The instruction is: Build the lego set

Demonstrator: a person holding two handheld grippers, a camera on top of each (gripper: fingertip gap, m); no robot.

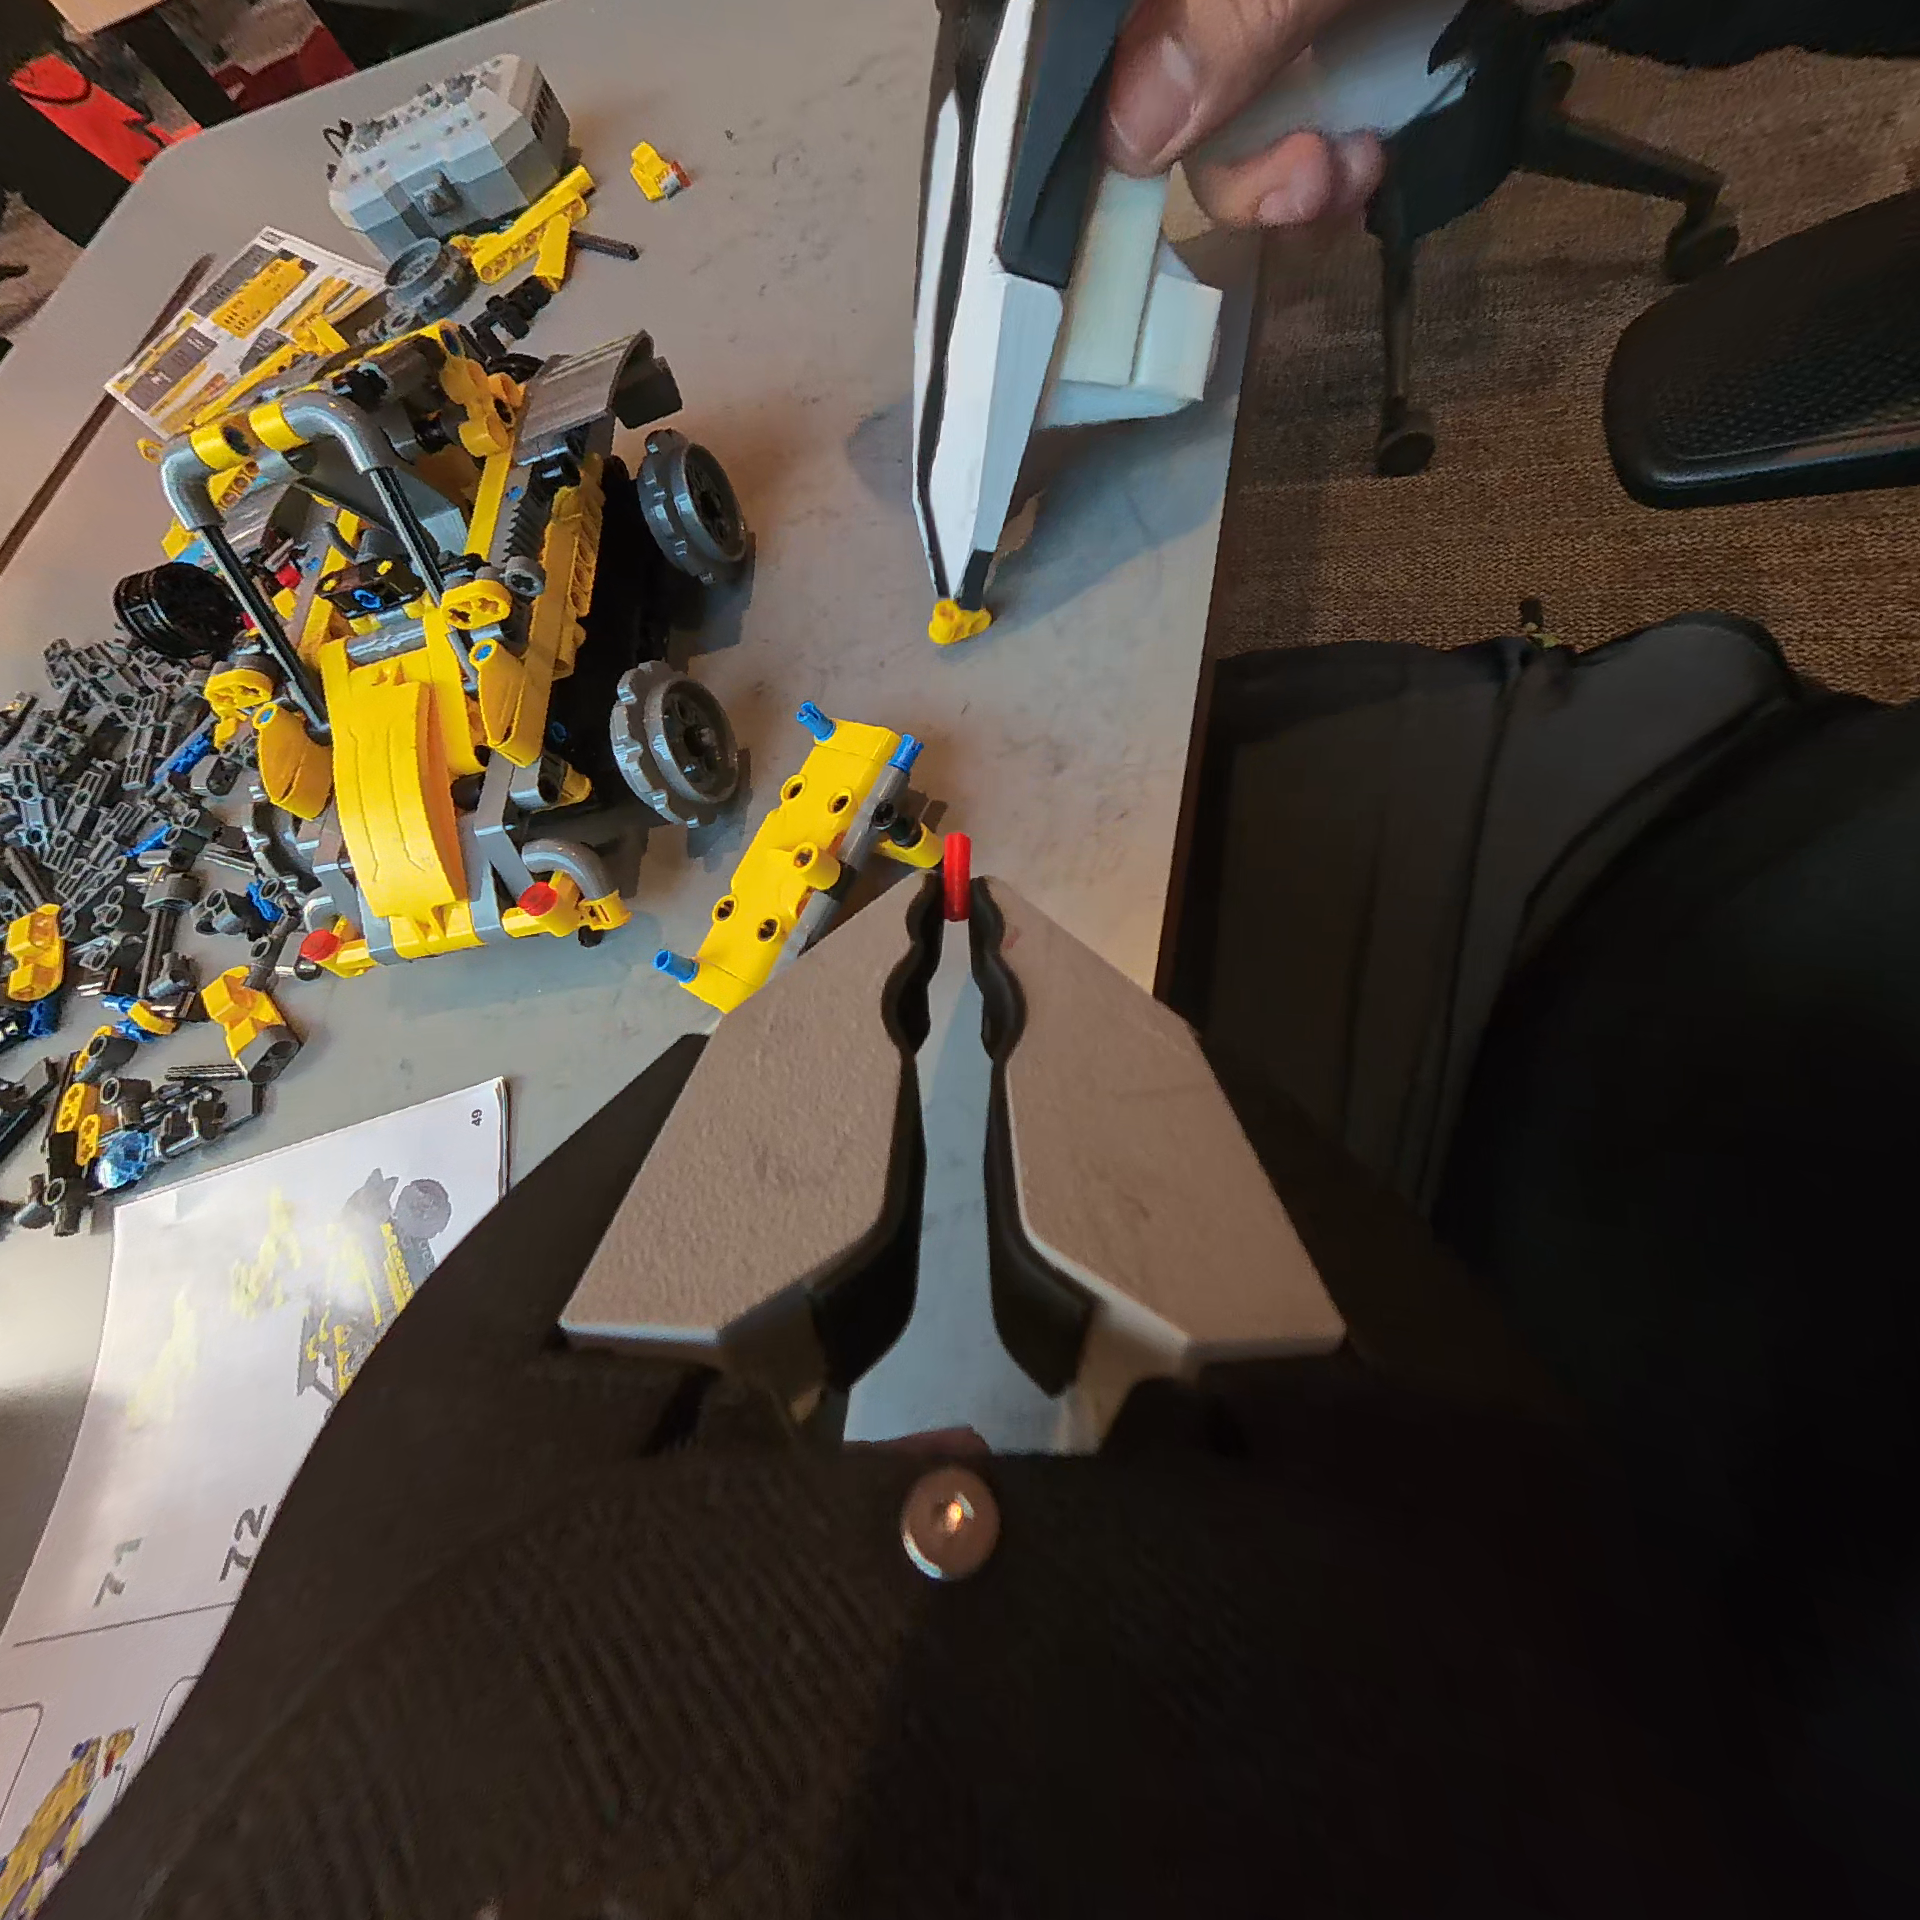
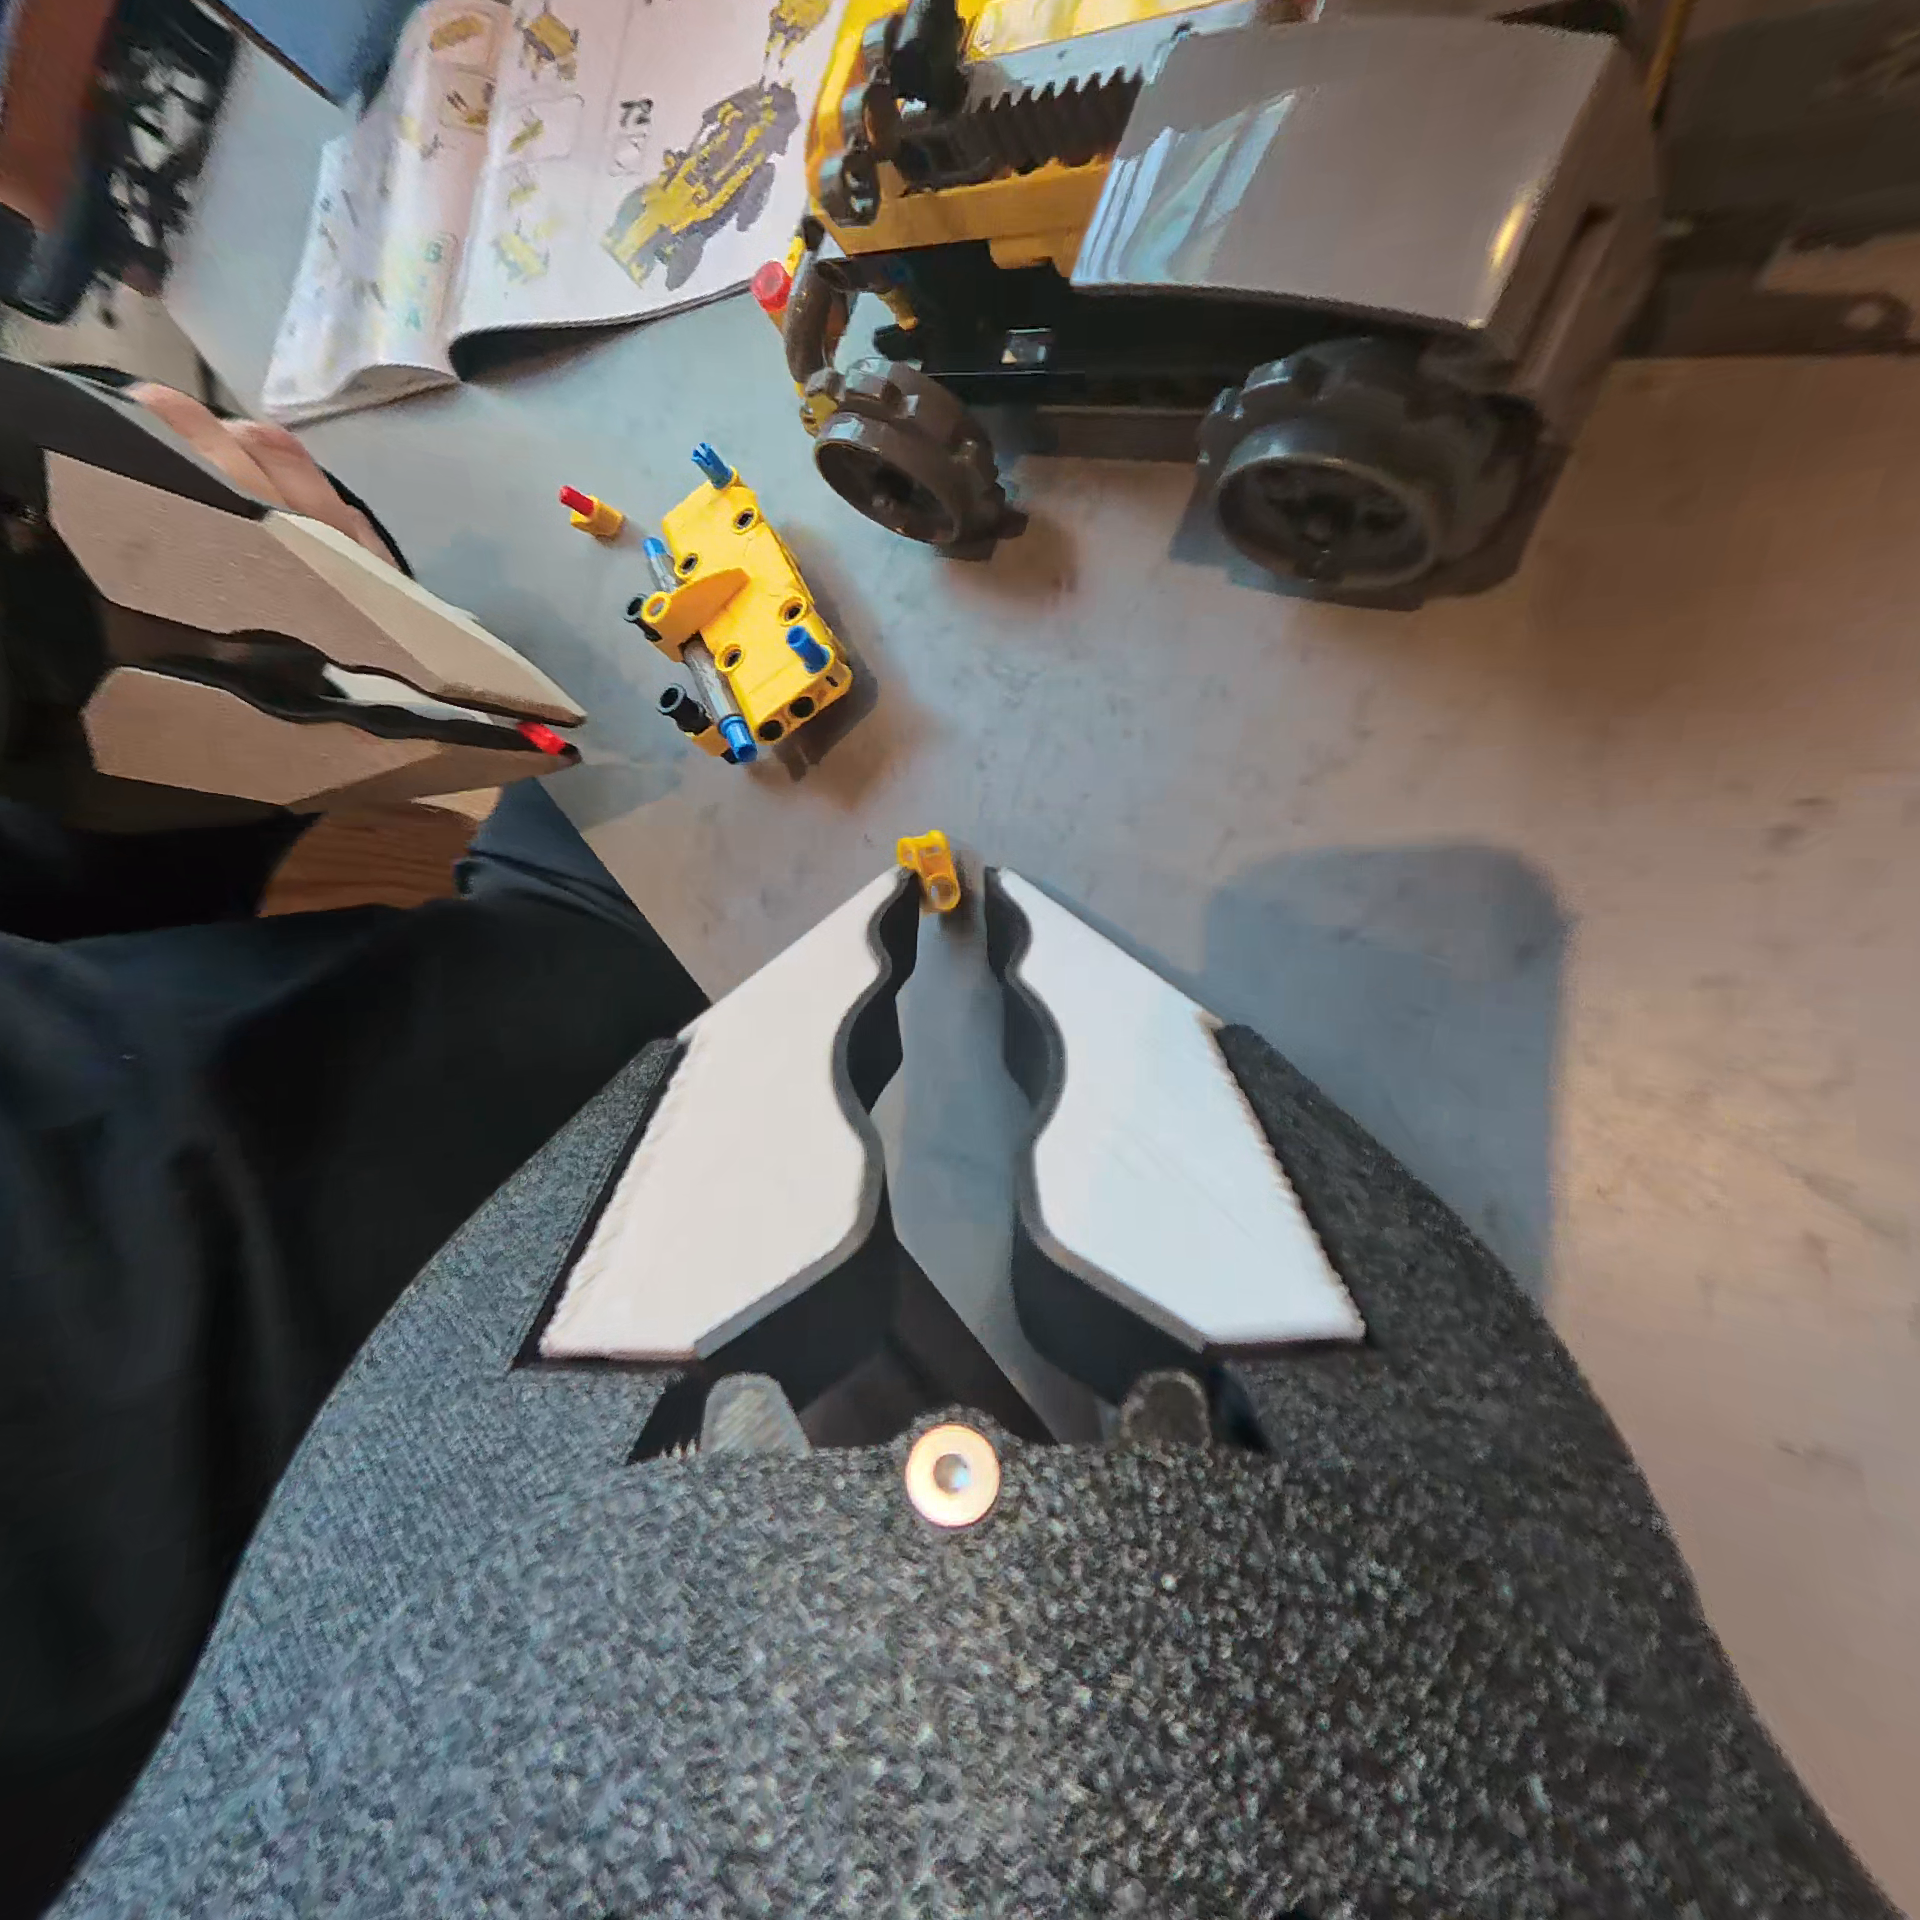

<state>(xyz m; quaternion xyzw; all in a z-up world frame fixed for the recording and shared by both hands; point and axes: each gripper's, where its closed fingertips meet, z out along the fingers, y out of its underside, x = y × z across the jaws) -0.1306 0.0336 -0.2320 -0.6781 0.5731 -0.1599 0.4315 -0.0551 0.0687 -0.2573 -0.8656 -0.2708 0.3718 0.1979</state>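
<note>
Pinching red bush point(image 1: 957, 878) between jaws.

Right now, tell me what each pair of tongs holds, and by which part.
Left tongs: small red plastic bush, pinched at the tips across its sides. Right tongs: small yellow plastic connector, by its near end.

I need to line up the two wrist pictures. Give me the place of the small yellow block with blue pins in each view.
Left wrist view: yellow block at centre, just beyond the left gripper.
Right wrist view: upper centre-left, on the table.
Shared landmark: the yellow vehicle's grey wheel beside it.
</note>
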